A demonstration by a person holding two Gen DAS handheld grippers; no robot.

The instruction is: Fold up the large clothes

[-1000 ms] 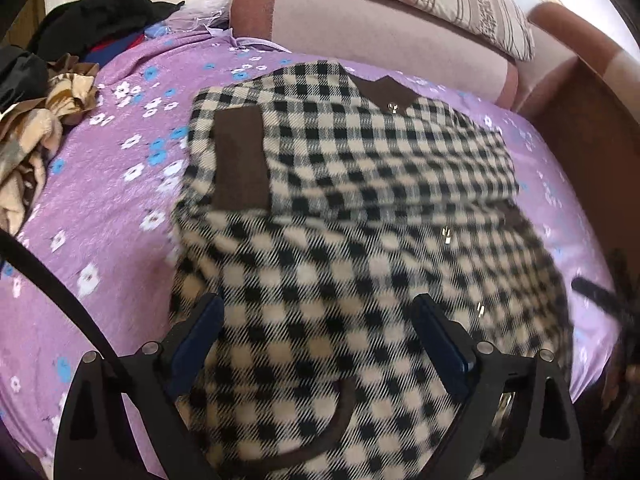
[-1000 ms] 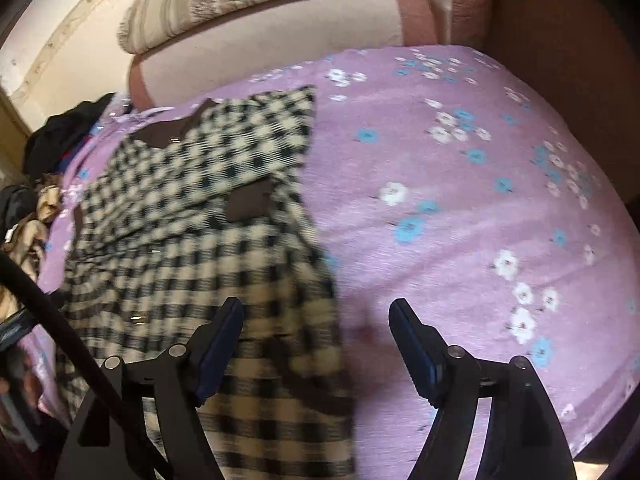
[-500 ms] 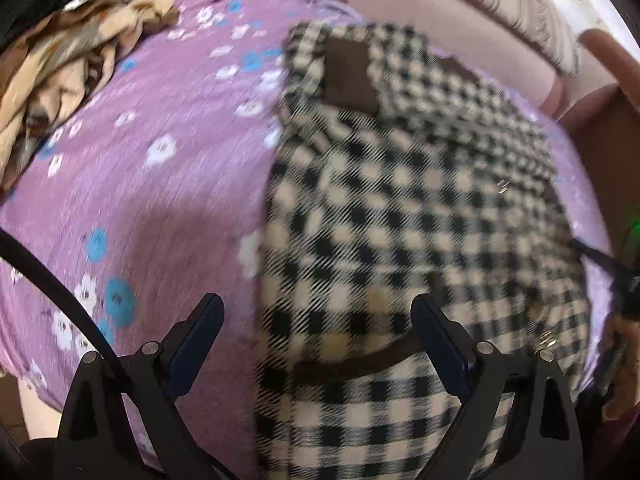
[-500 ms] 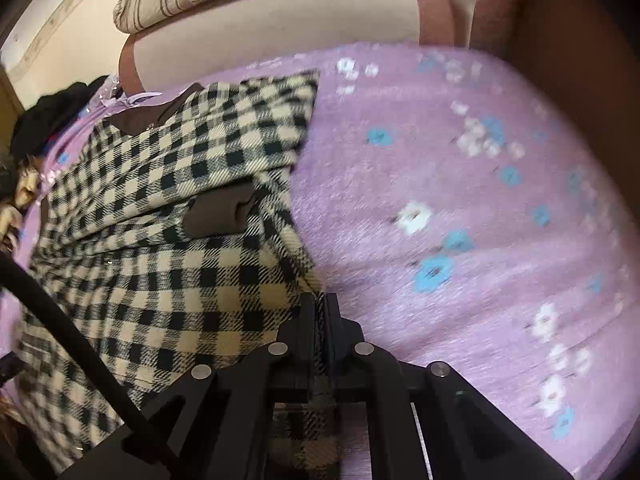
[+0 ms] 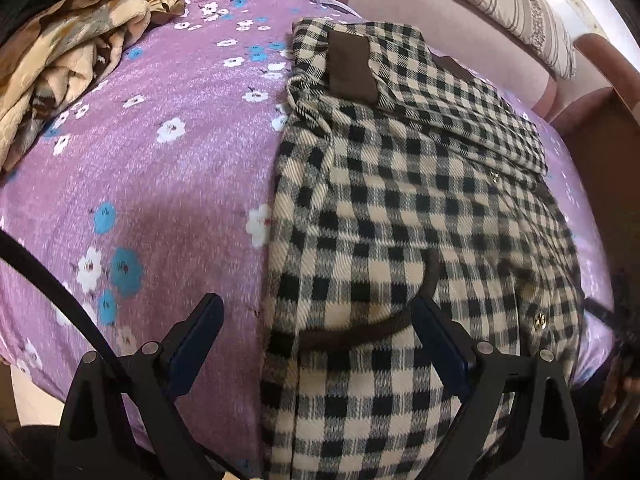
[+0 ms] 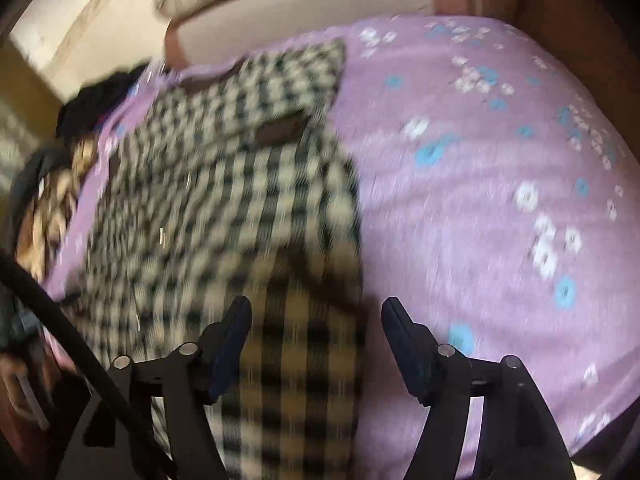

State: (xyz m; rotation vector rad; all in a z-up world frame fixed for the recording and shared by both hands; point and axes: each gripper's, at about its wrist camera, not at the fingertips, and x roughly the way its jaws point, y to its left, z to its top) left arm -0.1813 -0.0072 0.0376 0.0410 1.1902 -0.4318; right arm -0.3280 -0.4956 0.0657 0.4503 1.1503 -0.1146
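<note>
Left wrist view looks over a checked black-and-cream coat [image 5: 400,216] lying on a bed covered by a purple flowered sheet [image 5: 160,184]. The left tongs [image 5: 318,338] are spread wide and grip nothing; one finger [image 5: 196,332] hangs over bare sheet just beside the coat's edge, the other over the checked cloth near a brown-trimmed pocket [image 5: 360,332]. A brown patch [image 5: 350,68] sits on the folded sleeve at the far end of the coat. Beyond the coat's far end runs a pinkish sofa back [image 5: 440,24] with a striped cushion [image 5: 504,4] on top. To the far side of the coat from the cushion, a heap of tan and brown clothes [image 5: 68,64] lies on the sheet, well apart from the coat.

Right wrist view is blurred. The right tongs [image 6: 316,344] are likewise released, straddling the coat's [image 6: 224,208] near edge, with one finger [image 6: 230,344] over the checks and the other over the sheet [image 6: 480,208]. The coat's brown patch [image 6: 282,132] shows faintly towards its far end.
</note>
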